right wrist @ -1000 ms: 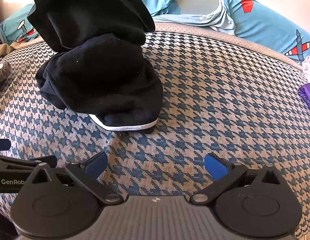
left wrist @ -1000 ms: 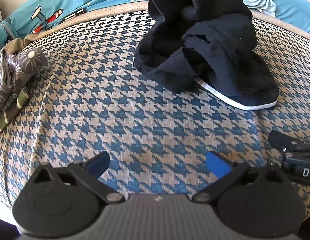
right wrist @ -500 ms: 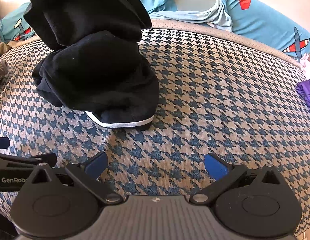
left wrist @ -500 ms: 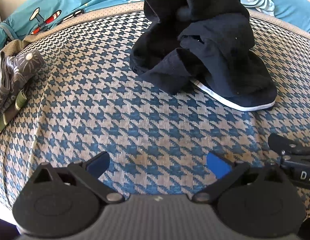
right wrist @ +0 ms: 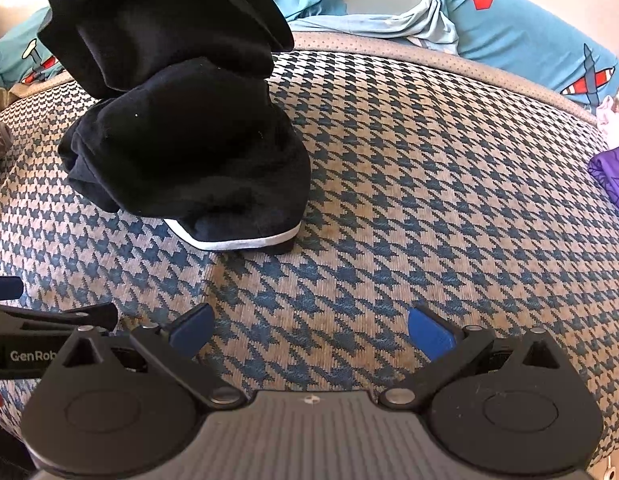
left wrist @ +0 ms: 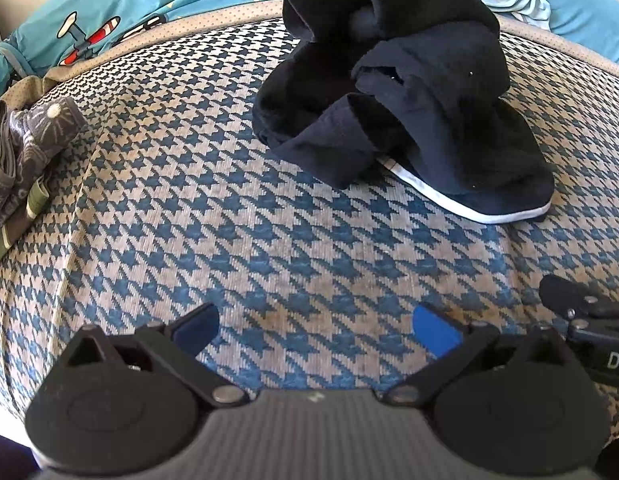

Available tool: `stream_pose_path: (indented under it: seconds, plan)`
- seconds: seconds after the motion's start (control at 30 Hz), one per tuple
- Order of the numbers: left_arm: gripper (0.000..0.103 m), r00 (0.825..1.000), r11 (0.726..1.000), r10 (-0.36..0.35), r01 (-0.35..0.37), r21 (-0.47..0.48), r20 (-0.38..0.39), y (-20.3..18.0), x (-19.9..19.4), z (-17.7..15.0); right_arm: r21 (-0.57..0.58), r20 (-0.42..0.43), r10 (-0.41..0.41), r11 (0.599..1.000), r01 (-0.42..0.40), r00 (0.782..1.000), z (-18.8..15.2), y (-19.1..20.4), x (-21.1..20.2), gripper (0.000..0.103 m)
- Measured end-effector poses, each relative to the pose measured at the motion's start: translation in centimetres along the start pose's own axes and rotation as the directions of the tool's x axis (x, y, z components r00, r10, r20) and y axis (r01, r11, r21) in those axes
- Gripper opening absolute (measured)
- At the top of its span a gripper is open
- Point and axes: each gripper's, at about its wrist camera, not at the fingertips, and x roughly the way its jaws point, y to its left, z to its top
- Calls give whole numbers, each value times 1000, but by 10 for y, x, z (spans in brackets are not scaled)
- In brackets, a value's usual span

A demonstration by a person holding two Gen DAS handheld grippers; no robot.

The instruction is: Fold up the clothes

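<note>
One black garment (left wrist: pixel 409 112) hangs upright, white-trimmed hem bunched on houndstooth cushion (left wrist: pixel 229 220) near far edge; both jaws apart, empty.

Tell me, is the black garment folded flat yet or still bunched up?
Bunched up. The black garment stands in a crumpled heap on the houndstooth cushion, its white-trimmed hem poking out underneath, its top running out of frame.

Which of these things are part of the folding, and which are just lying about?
In the job:
- black garment with white trim
- left hand-held gripper
- right hand-held gripper

Lying about:
- grey patterned clothes
- aeroplane-print blue bedding
- purple cloth
</note>
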Motion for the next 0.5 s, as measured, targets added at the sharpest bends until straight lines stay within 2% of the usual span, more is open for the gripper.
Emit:
stream_pose_path:
  seconds: [0.5]
  plan:
    - [103, 1000, 1000, -13, 13, 14, 1, 0, 0, 0, 27, -11, 9, 1000, -8, 1000, 0, -4, 0, 103]
